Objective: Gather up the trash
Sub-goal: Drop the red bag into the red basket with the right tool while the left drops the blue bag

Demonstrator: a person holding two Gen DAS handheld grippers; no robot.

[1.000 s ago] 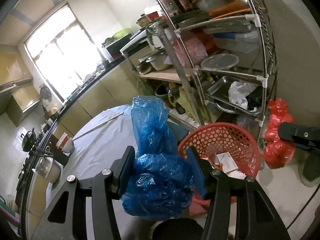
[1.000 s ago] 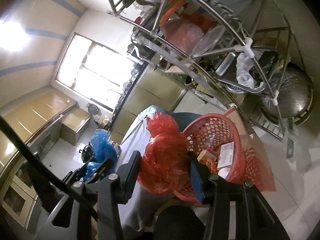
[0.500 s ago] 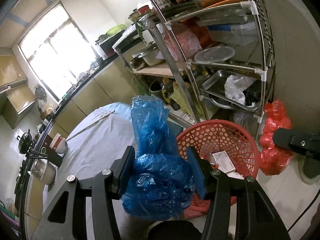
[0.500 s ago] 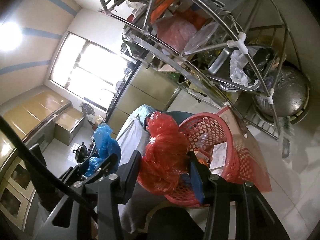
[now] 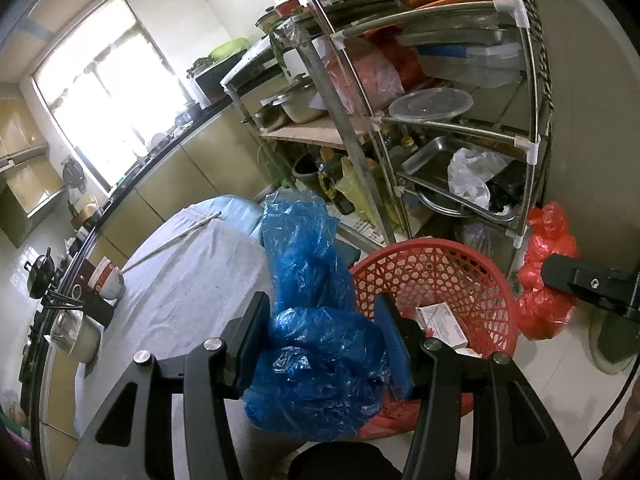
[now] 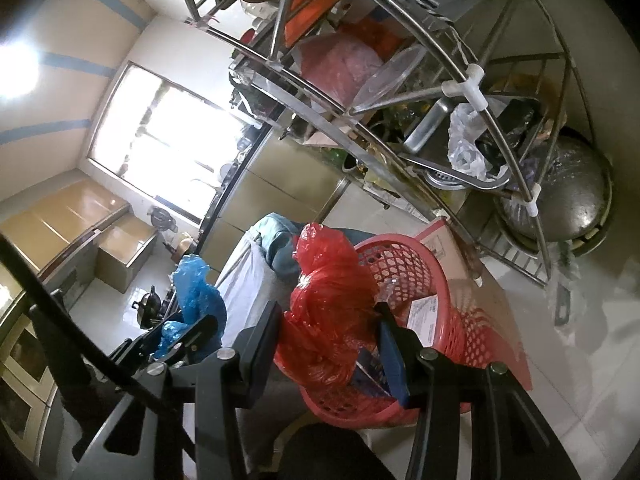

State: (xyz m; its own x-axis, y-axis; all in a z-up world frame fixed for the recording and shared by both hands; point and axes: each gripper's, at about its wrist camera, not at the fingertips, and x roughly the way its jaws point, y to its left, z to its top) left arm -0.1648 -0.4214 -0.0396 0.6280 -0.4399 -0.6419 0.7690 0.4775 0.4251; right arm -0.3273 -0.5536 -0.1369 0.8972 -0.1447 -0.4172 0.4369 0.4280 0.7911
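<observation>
My left gripper point(image 5: 322, 322) is shut on a crumpled blue plastic bag point(image 5: 316, 320), held just left of a red mesh basket point(image 5: 452, 264) on the floor. The basket holds paper boxes and scraps point(image 5: 440, 322). My right gripper point(image 6: 328, 330) is shut on a crumpled red plastic bag point(image 6: 328, 312), held at the left rim of the same red basket point(image 6: 440, 288). In the left wrist view the red bag point(image 5: 546, 276) and part of the right gripper show at the right edge. In the right wrist view the blue bag point(image 6: 196, 292) hangs to the left.
A steel wire rack point(image 5: 460, 128) loaded with trays, lids, pots and bags stands behind the basket. A round table with a pale cloth point(image 5: 188, 280) lies to the left, with chopsticks point(image 5: 172, 244) and cups point(image 5: 108, 280) on it. A big steel pot point(image 6: 568, 196) sits under the rack.
Both grippers have come slightly closer to the red basket and lower, each keeping its bag. The grips look the same.
</observation>
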